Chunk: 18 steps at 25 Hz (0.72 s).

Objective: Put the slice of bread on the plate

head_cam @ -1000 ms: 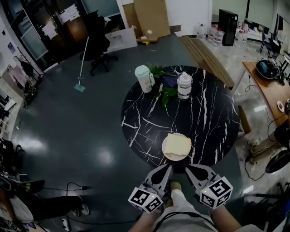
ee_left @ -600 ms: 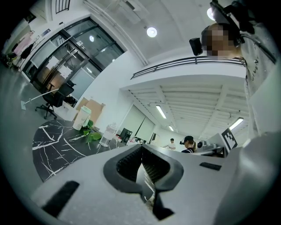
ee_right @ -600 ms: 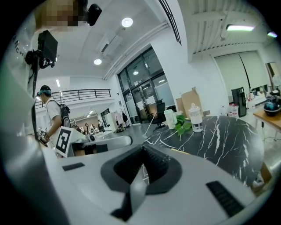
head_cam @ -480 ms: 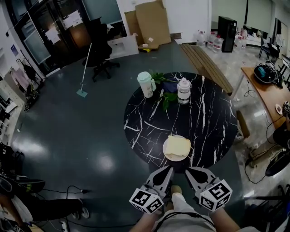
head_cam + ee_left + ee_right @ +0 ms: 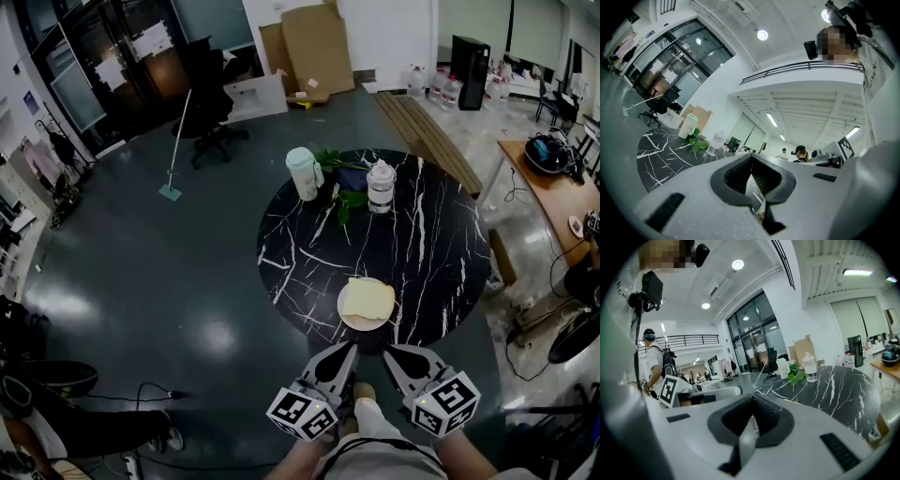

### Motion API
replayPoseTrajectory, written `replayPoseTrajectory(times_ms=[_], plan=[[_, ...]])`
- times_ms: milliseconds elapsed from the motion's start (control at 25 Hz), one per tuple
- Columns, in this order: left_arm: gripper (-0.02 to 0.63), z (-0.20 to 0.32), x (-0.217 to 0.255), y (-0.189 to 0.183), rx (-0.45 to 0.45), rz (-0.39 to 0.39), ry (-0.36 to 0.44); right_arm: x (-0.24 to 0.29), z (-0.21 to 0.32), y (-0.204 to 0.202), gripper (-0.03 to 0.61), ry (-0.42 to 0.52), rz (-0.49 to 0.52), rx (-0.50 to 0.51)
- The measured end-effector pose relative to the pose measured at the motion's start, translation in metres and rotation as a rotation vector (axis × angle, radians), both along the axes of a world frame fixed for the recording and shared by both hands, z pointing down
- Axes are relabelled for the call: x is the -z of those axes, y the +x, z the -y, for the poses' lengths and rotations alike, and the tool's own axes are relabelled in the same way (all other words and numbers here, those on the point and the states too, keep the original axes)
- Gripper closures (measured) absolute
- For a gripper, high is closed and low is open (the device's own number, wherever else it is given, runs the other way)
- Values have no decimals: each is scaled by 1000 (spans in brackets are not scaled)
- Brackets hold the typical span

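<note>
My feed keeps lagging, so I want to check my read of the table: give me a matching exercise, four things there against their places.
Things:
1. slice of bread
2. lidded cup
3. clear bottle
4. green leaves

Places:
a. leftmost at the far side of the table
b. on the white plate, near edge
c. between the two containers
d. far side, right of the leaves

Pairs: 1-b, 2-a, 3-d, 4-c.
</note>
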<state>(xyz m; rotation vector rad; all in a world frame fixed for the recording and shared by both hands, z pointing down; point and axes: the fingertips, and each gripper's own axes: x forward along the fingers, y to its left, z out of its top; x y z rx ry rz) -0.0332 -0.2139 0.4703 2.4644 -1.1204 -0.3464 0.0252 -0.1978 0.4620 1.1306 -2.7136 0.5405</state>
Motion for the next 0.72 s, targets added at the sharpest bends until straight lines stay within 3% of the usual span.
replayPoseTrajectory(times_ms=[720], plan=[[606, -5, 4, -1, 1, 1, -2, 2, -5, -1, 570, 1, -18, 6]])
